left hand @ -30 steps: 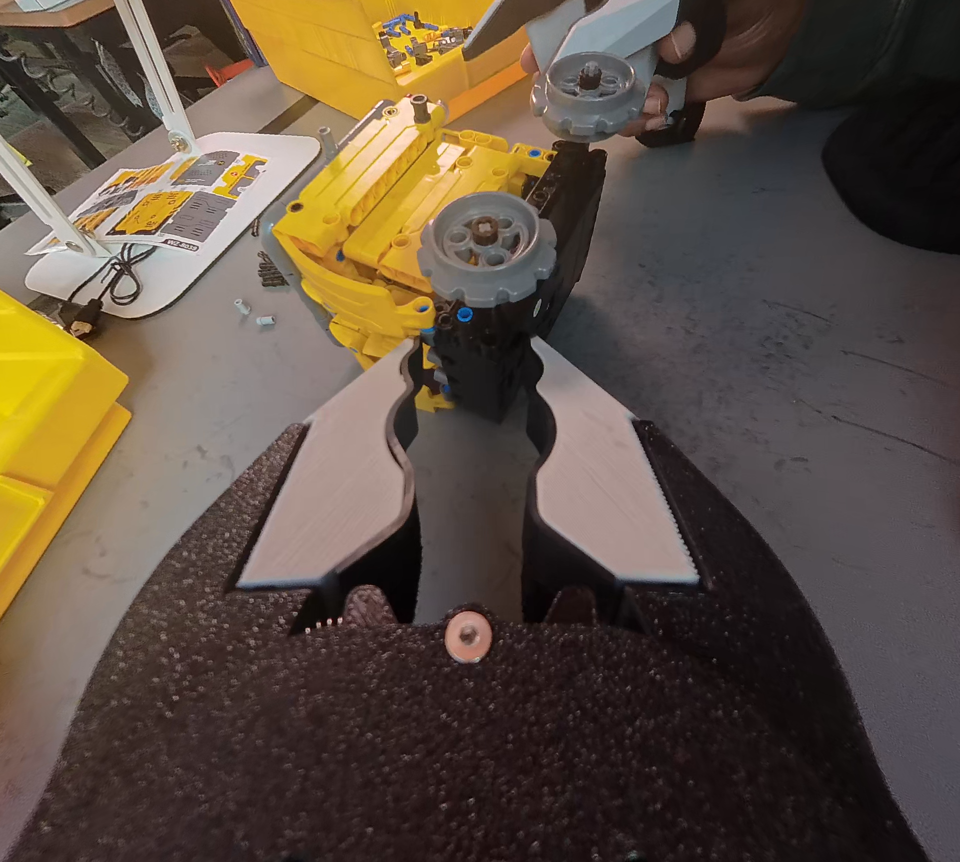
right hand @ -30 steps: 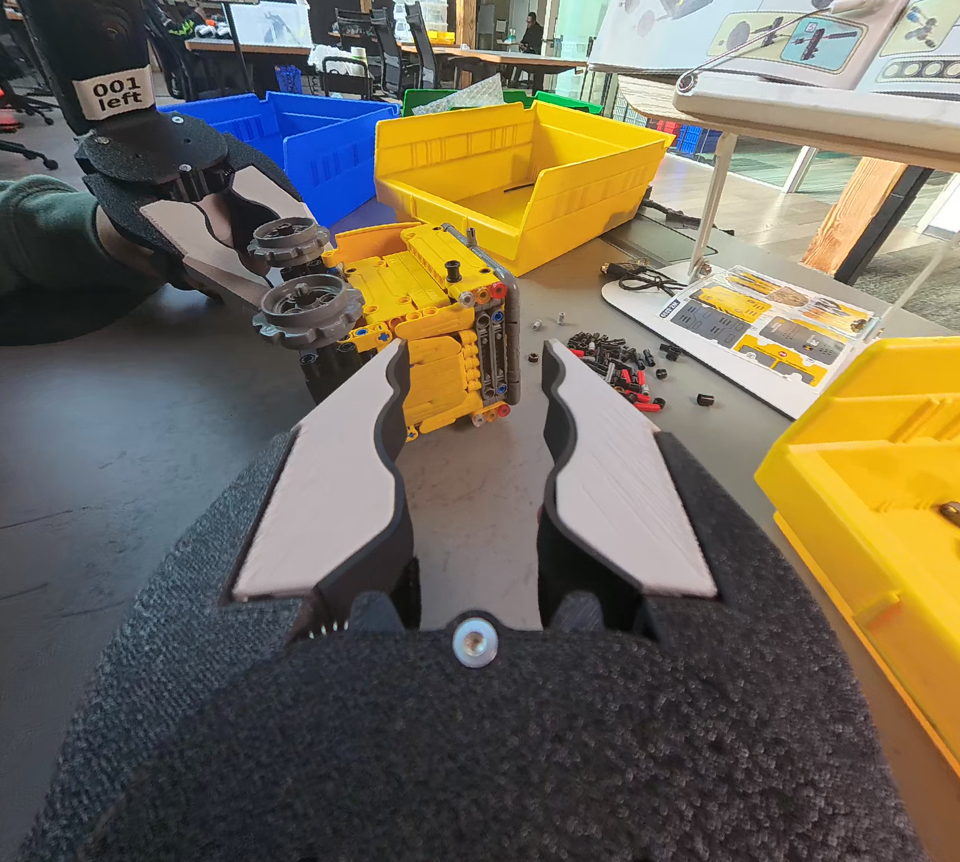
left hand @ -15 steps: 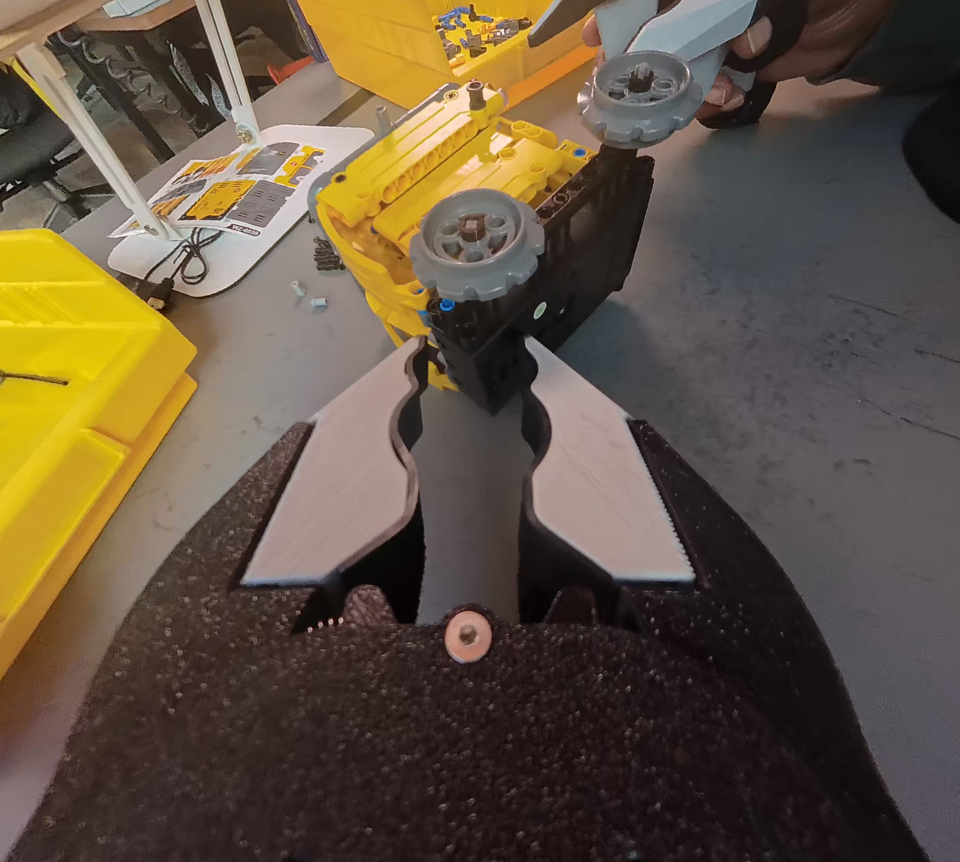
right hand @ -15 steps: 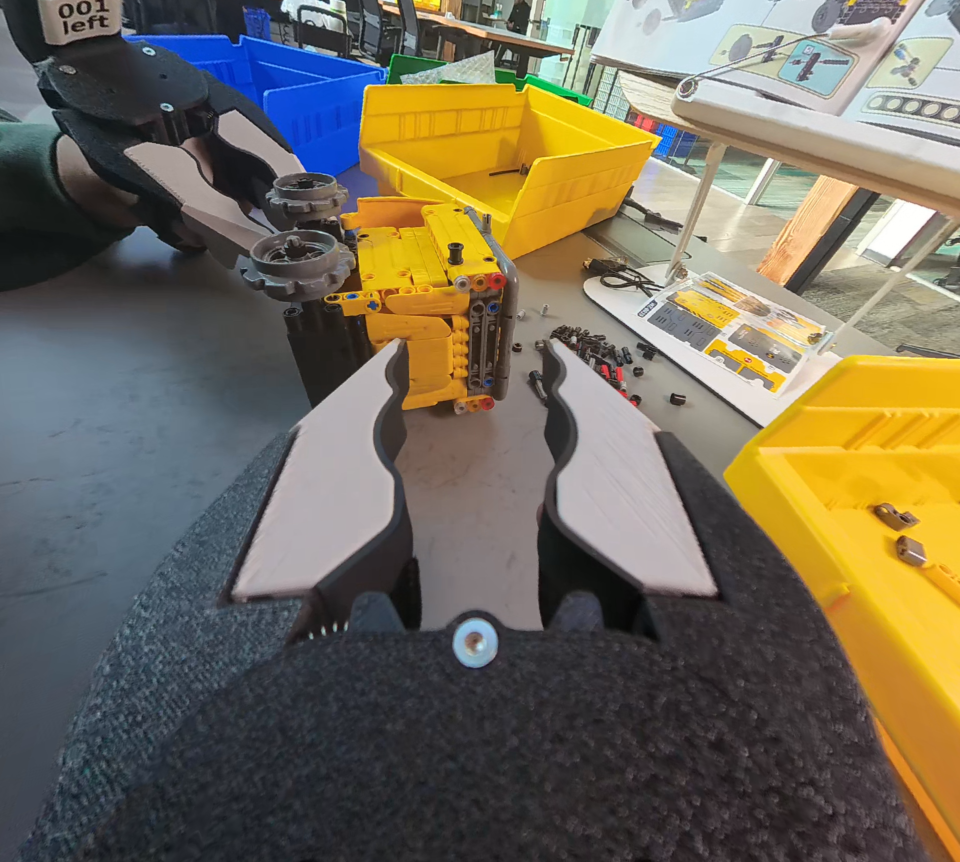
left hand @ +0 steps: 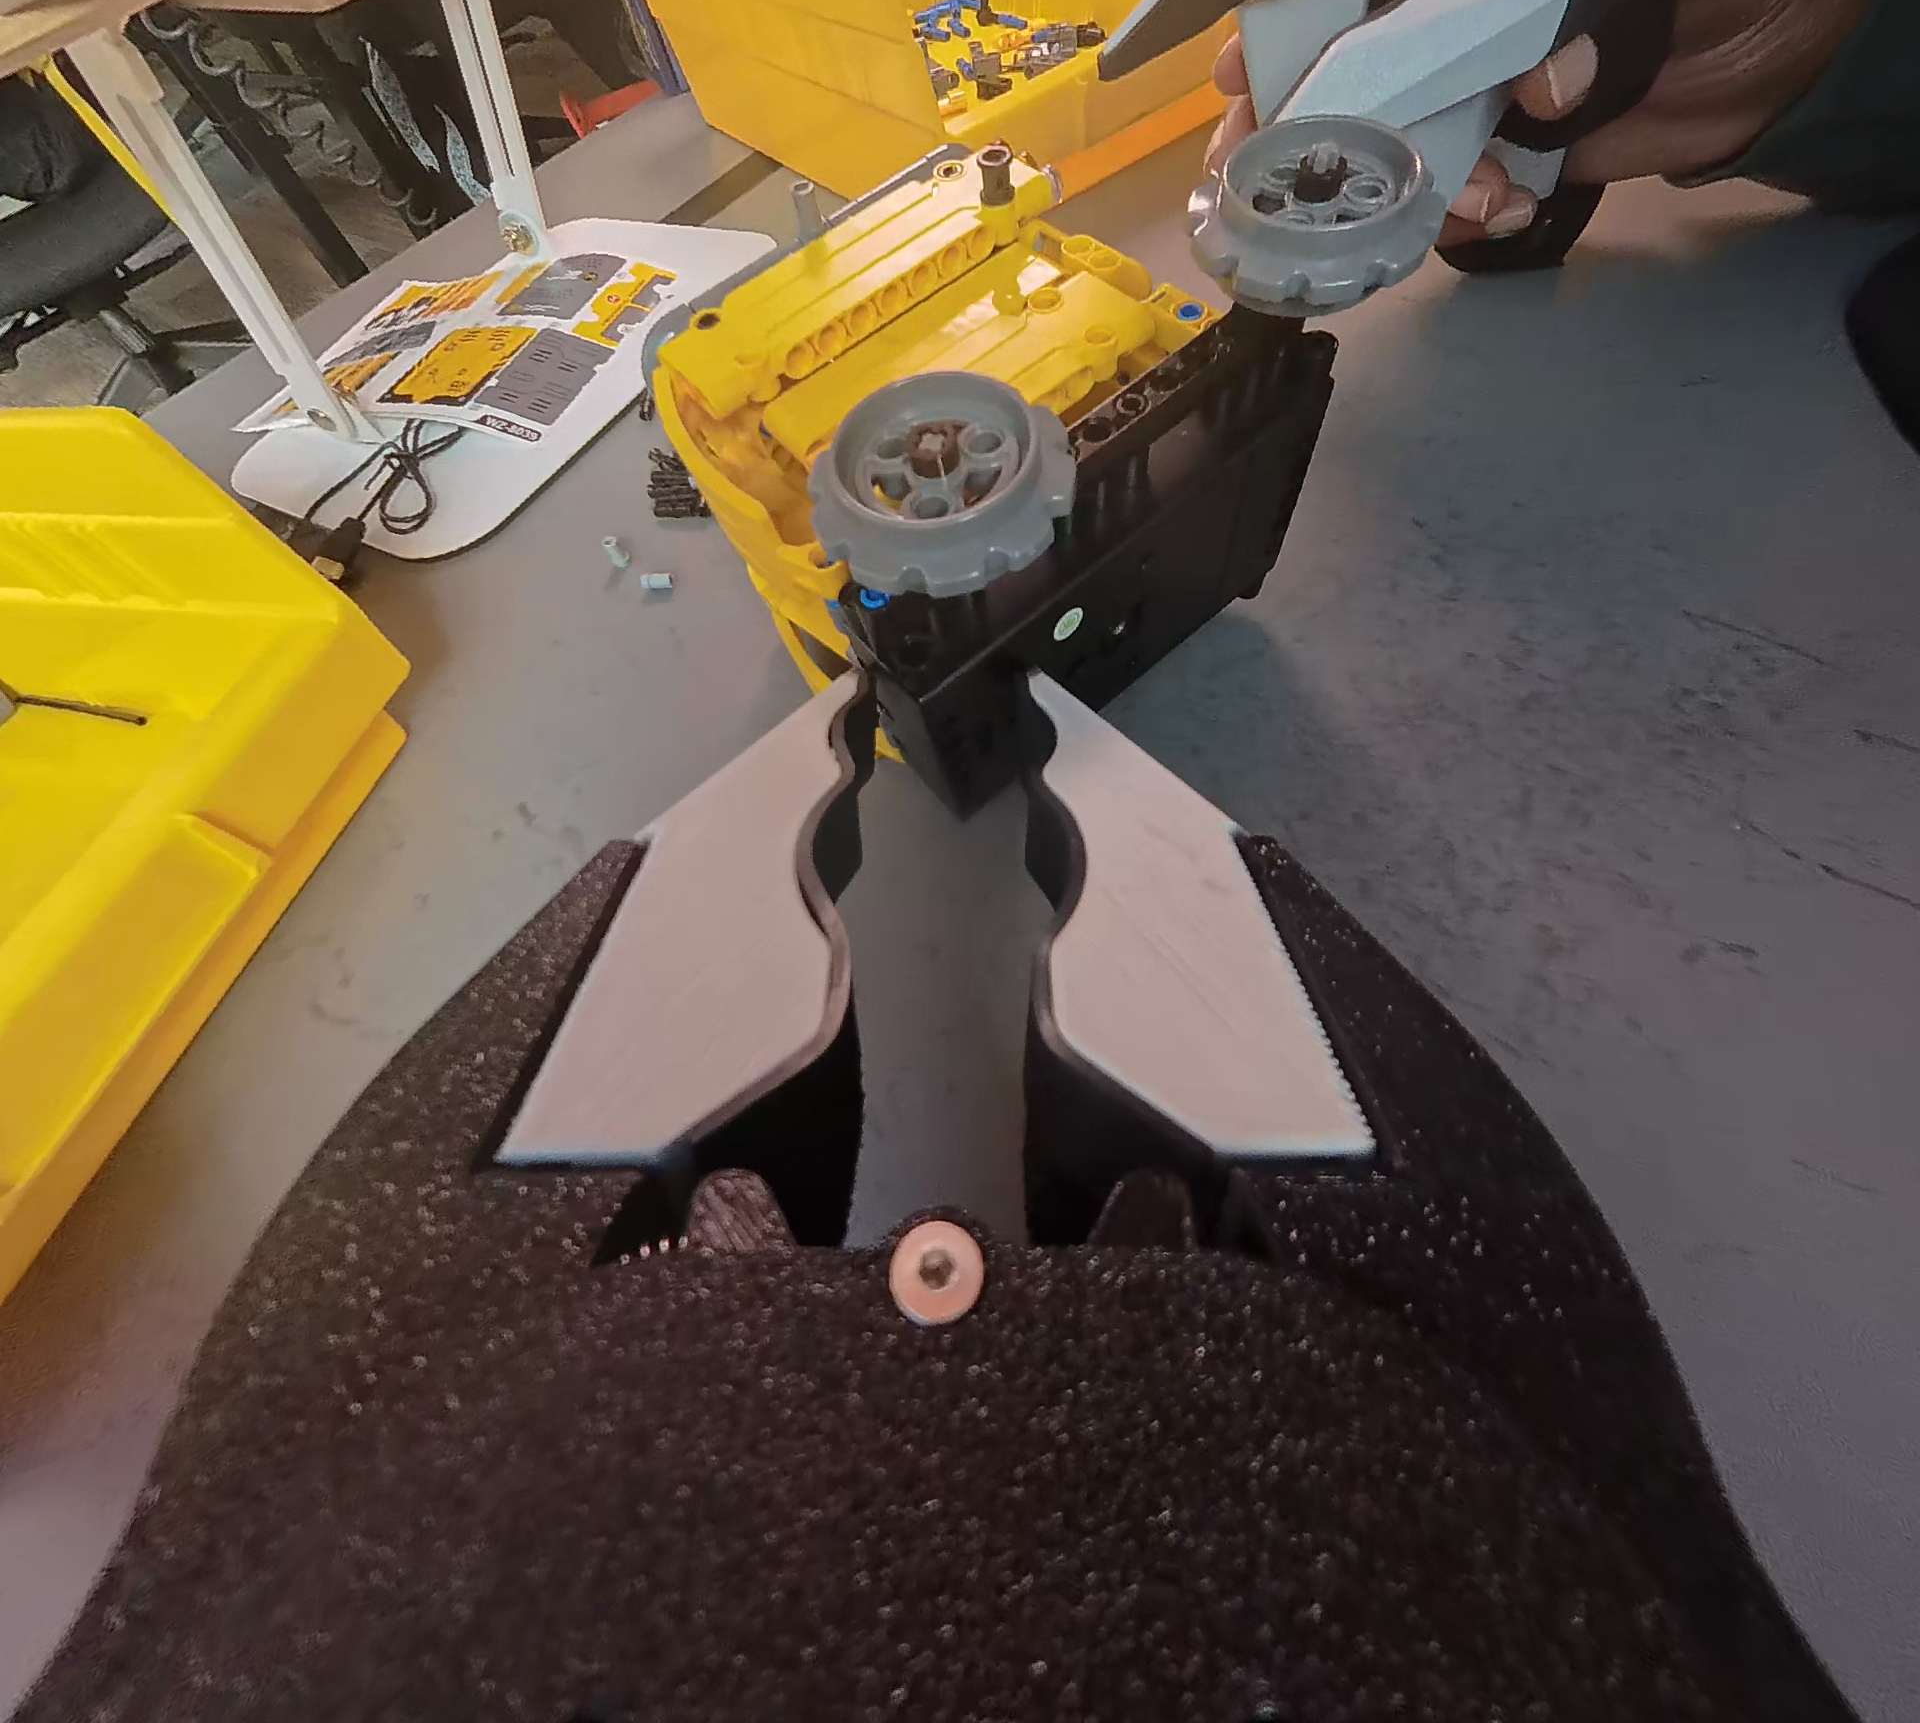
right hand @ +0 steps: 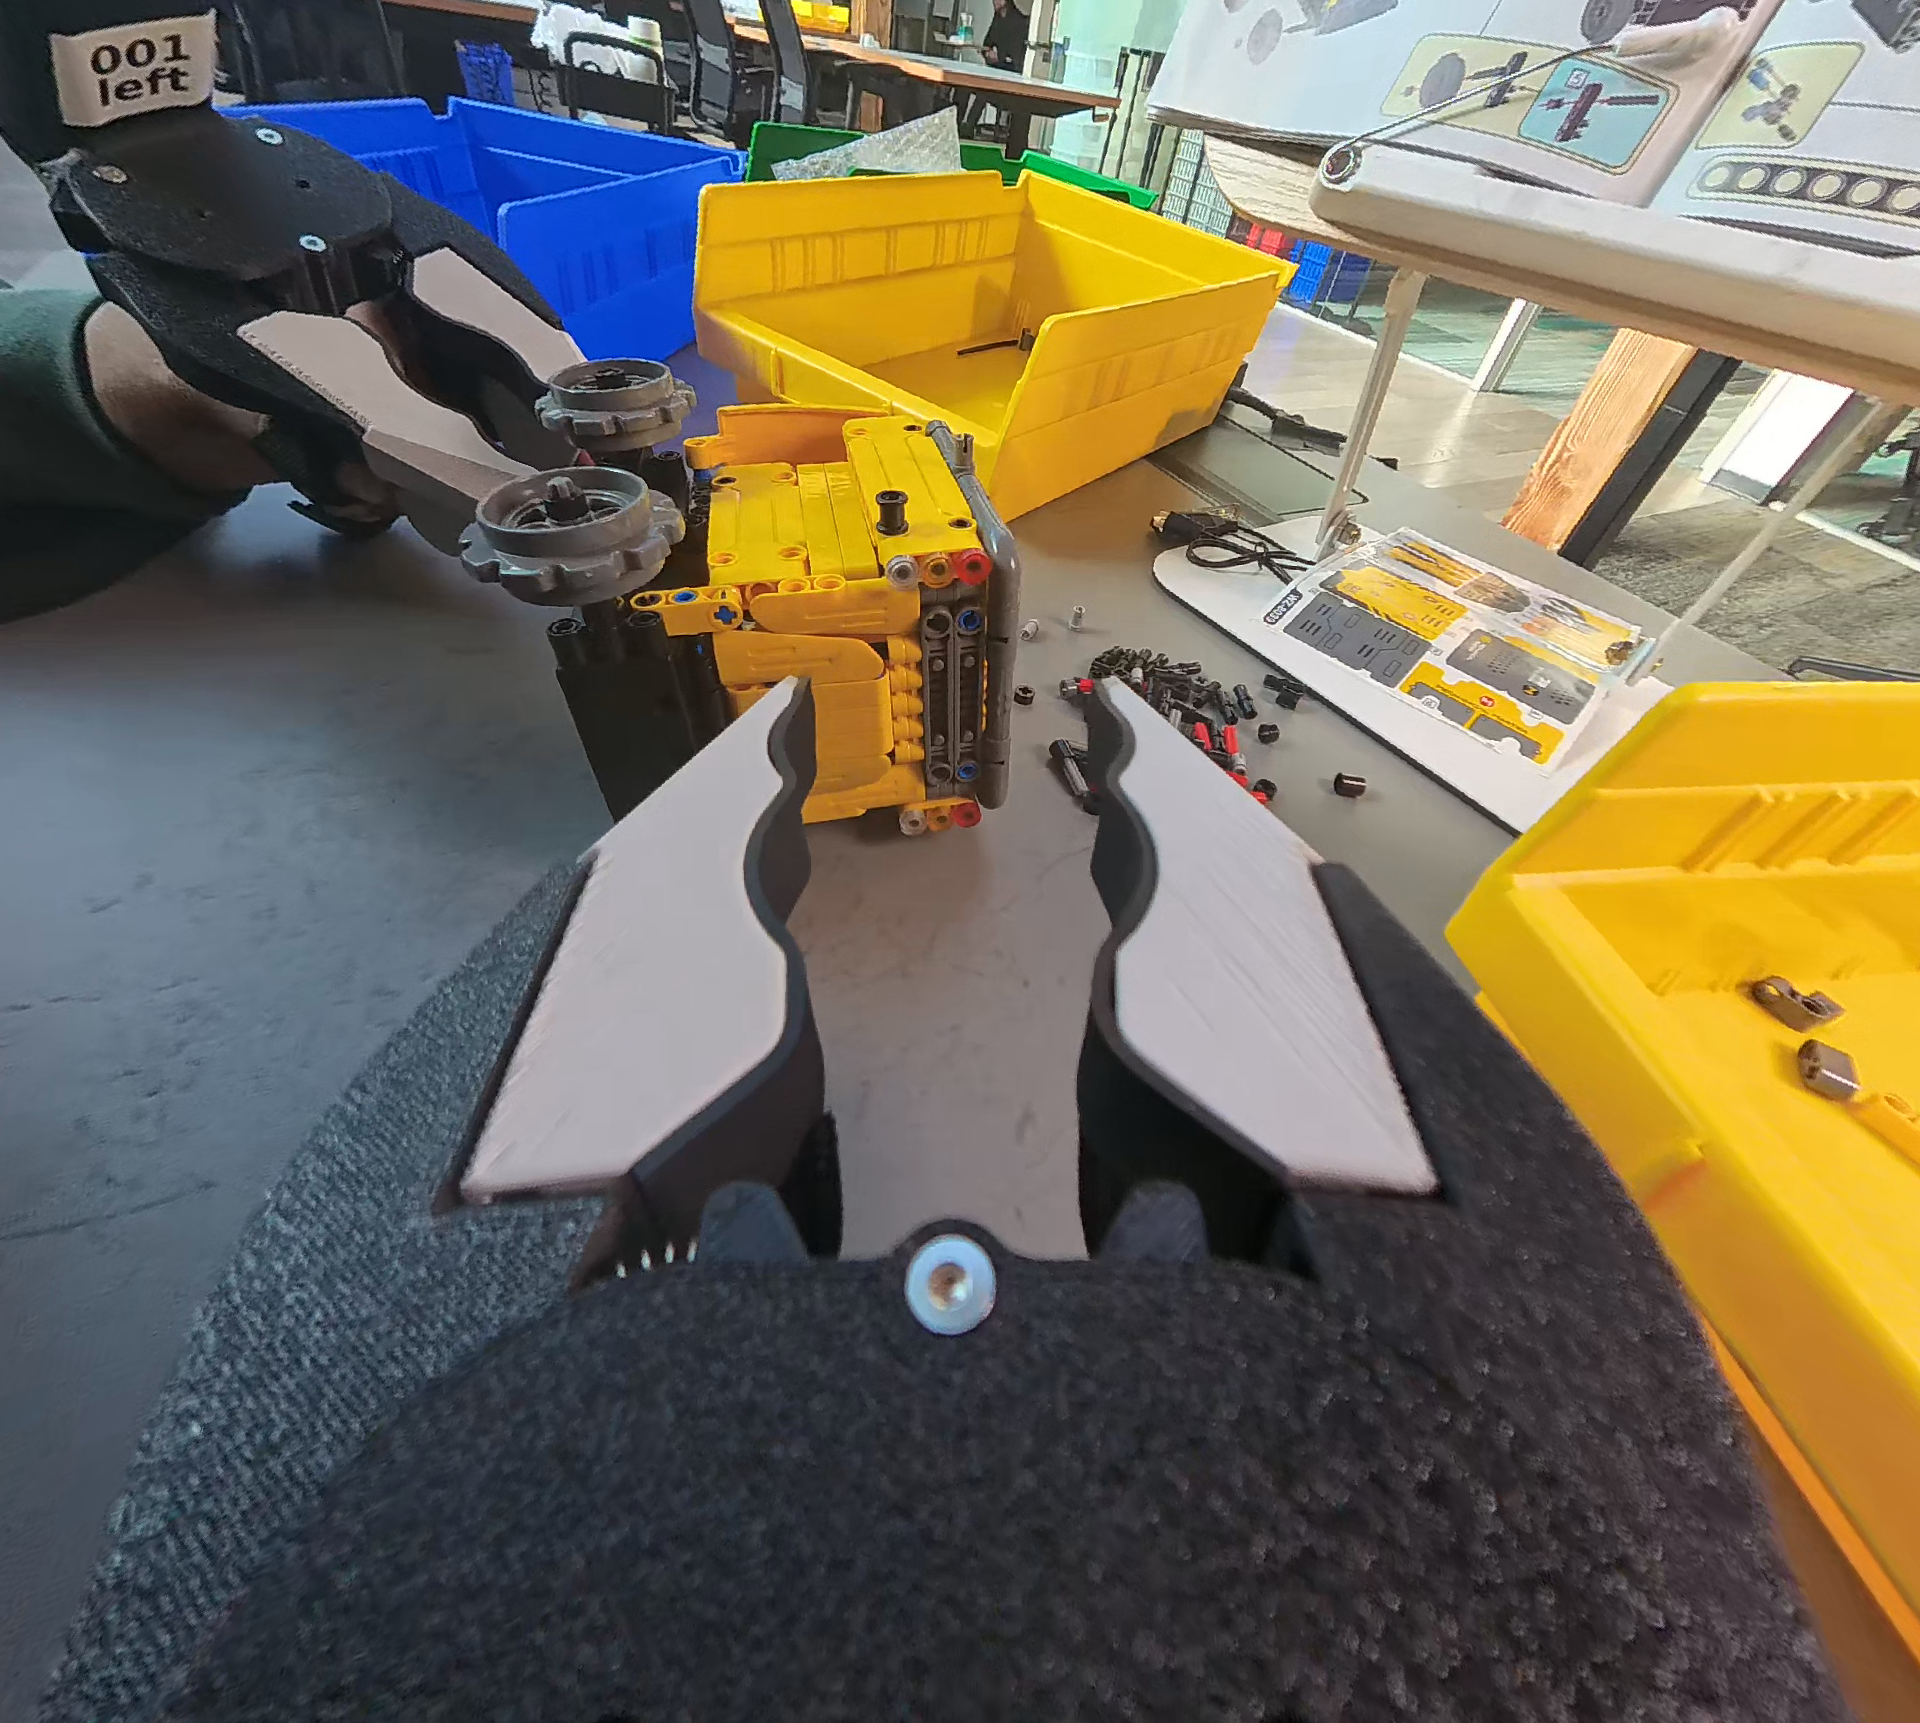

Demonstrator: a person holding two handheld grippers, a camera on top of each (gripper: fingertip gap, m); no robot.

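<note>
My left tool [left hand: 945, 717] clamps the yellow-and-black plastic brick model's [left hand: 1039, 426] black corner; my right tool [right hand: 951, 728] gapes empty just beside it.

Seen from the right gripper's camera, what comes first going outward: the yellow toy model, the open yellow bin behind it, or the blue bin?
From the right gripper:
1. Yellow toy model, just ahead, left of centre.
2. Open yellow bin, behind the model.
3. Blue bin, farthest back, to the left.
</note>
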